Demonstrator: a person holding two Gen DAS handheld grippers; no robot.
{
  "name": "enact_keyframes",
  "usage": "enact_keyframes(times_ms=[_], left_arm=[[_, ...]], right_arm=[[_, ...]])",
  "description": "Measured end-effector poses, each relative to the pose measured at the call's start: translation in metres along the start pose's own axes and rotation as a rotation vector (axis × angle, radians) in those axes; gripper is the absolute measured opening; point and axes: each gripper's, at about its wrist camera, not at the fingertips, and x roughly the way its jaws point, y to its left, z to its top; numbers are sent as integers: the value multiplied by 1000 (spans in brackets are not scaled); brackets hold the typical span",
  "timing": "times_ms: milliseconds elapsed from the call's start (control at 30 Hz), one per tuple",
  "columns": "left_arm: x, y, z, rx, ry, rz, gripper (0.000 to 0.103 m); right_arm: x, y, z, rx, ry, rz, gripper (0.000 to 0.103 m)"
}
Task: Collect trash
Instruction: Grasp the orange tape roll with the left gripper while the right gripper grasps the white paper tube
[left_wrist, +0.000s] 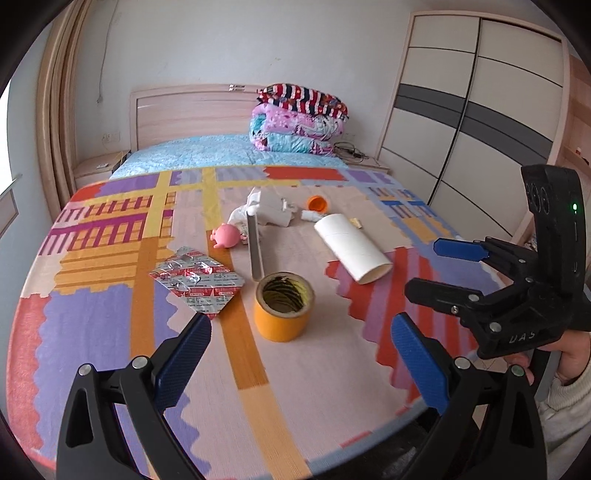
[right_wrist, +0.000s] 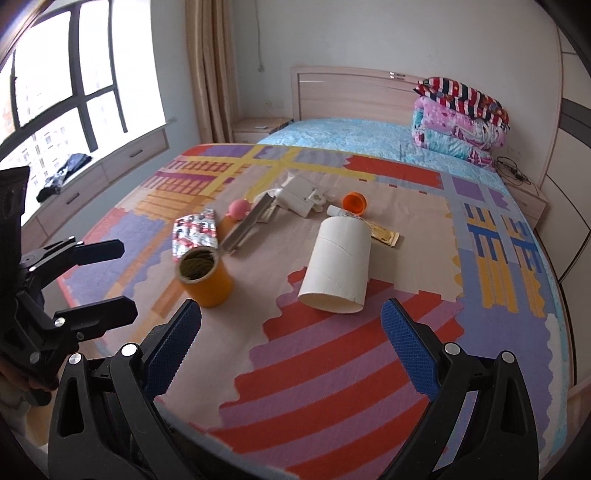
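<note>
We see a bedspread (left_wrist: 110, 295) patterned in blocks and stripes of red, purple, orange, yellow and pale pink. On it, a roll of tape (left_wrist: 283, 306) is orange with a dark core, and a cardboard tube (right_wrist: 338, 264) is plain white. A blister pack (left_wrist: 197, 282) is silver with red and white print. A small round toy (left_wrist: 227, 236) is pink; a cap (right_wrist: 354, 202) is bright orange. Both grippers, left (left_wrist: 301, 356) and right (right_wrist: 291, 332), are black with blue finger pads (left_wrist: 419, 363). Folded quilts (left_wrist: 299, 122) show pink florals under red, white and navy stripes.
</note>
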Motion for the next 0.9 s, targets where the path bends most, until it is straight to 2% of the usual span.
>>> enact_keyframes(times_ms=[167,267,400,500,633,700,867,900], left_arm=[[26,10,3,-29,21,-6,84],[38,11,4,-26,33,11,74],[48,10,5,-22,35,18,70],[55,10,5,-18,46,22,61],[64,10,4,5,64,28,48],[65,11,5,5,59,24,48],[64,10,2,17,48,22,48],[63,11,2,20,48,21,48]], right_arm=[[26,-5,6,15,29,-26,98],[41,-7,10,18,51,-28,91],[59,-10,11,36,79,-29,85],[66,-10,13,40,90,-41,78],[71,-7,14,20,100,-83,78],[74,-8,14,18,106,-91,76],[79,-14,12,39,115,-100,60],[78,-15,12,41,112,-98,60]])
